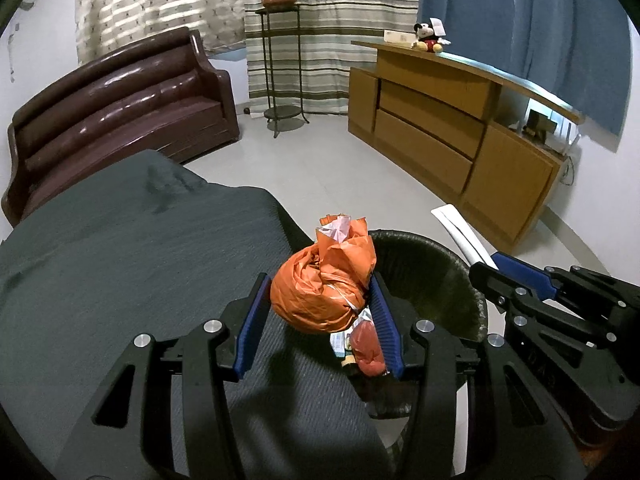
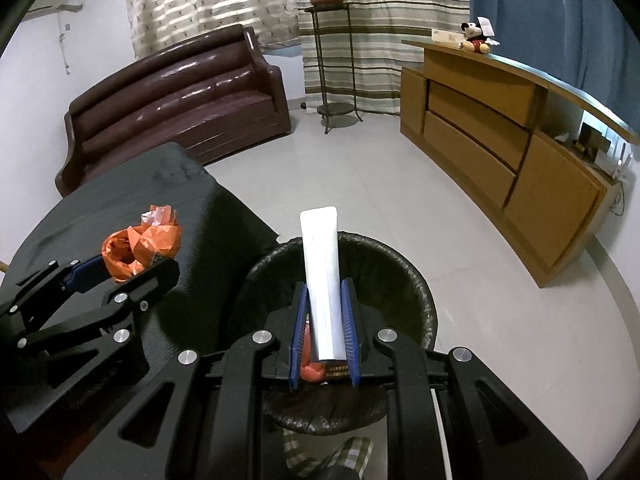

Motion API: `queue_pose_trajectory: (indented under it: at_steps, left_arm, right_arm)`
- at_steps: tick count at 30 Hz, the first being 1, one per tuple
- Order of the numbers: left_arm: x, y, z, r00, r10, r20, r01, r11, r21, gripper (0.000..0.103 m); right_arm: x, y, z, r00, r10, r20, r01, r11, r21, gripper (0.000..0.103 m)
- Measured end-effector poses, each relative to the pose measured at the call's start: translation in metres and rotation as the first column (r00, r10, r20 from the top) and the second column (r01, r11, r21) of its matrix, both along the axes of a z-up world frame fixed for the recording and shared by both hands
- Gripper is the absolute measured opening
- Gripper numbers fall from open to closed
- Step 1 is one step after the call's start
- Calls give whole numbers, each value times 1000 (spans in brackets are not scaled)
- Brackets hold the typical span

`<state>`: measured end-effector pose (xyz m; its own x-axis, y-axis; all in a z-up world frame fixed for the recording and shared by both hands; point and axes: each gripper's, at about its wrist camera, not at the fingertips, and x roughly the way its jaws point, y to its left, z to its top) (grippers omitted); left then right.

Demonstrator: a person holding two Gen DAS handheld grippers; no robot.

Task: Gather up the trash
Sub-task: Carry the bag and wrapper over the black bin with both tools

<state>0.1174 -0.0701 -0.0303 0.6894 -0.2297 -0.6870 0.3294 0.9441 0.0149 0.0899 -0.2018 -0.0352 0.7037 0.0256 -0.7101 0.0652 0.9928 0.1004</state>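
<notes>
Above the black-lined trash bin [image 2: 380,280], the right gripper [image 2: 325,320] has its fingers clenched on a flat white tube [image 2: 322,264], which stands up out of them with its crimped end highest; its lower end is cut off from sight between the blue pads. Just left of the bin, over the dark grey cloth of the worktop [image 1: 120,260], the left gripper [image 1: 320,320] has its fingers grasping a crumpled orange plastic bag [image 1: 320,292], with a scrap of pink-white paper poking from its top. In the left wrist view the bag fills the gap between the pads, though whether the left pad truly presses on it is hard to make out. Below the bag, inside the bin, lie an orange-red wrapper [image 1: 370,346] and a printed packet, both half hidden by the right finger and too small to read. Most of the bin's floor is hidden behind the grippers. From the left wrist view the right gripper [image 1: 486,270] shows only side-on, with the tube a white sliver beyond the bin. A green checked cloth [image 2: 344,454] shows under the bin's near edge, mostly cut off by the frame.
</notes>
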Motion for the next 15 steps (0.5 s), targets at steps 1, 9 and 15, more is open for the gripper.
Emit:
queue_pose_trajectory:
  at_steps: [1,9,15]
  left_arm:
    - [3,-2,-1,1000,-1,-4,1,1000,1,48]
    - [18,-10,-8,1000,0,-25,0,1000,12,48]
    - [22,-15,-11,1000,0,-29,1,1000,16,49]
  right_arm:
    - [2,-1,-1,1000,-2,0,2,1000,0,18]
    - [11,-8,-7,1000,-26,-13,26,1000,10,18]
    - [14,-12,-12,999,-44,-16,44,999,18,18]
